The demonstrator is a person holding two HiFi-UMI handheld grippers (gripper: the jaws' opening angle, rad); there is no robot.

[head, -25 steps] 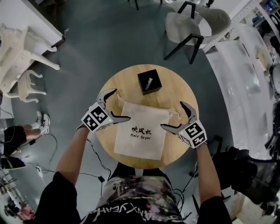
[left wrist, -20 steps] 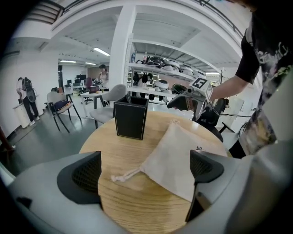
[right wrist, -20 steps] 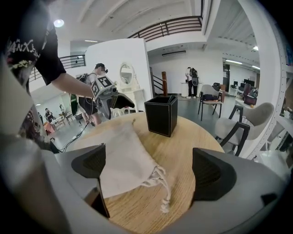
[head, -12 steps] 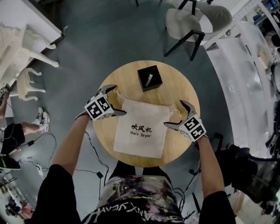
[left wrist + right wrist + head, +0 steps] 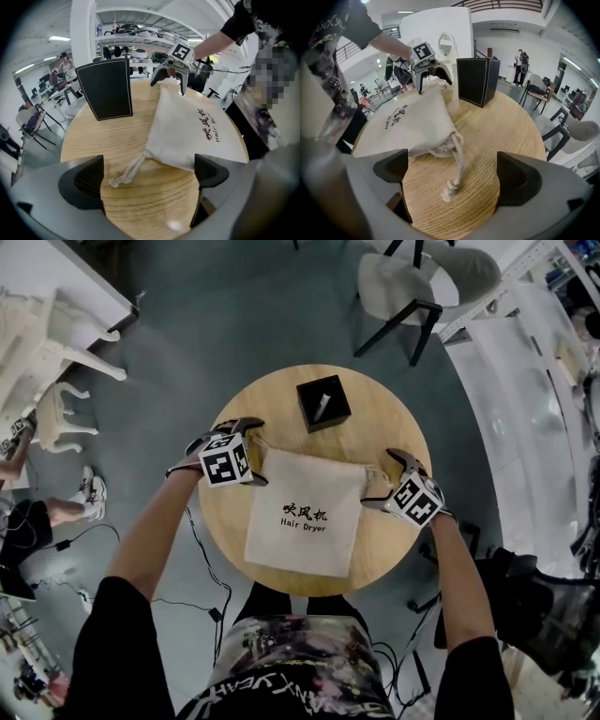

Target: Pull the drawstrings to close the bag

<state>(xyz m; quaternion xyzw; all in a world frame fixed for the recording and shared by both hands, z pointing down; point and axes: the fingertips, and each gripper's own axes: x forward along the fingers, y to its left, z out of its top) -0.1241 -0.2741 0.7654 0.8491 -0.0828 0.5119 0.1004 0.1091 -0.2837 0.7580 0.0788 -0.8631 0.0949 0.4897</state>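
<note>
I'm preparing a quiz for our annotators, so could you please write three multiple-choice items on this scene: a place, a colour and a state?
1. Where is the black box? A. On the table, beyond the bag. B. On the bag. C. Inside the bag.
2. What colour is the bag? A. Red. B. Beige. C. Blue.
3. How do the left tool's jaws stand? A. Shut on the box. B. Shut on the bag. C. Apart, the drawstring lying between them.
Answers: 1 A, the head view shows it there; 2 B, every view shows beige cloth; 3 C, its own view shows the jaws wide apart.
</note>
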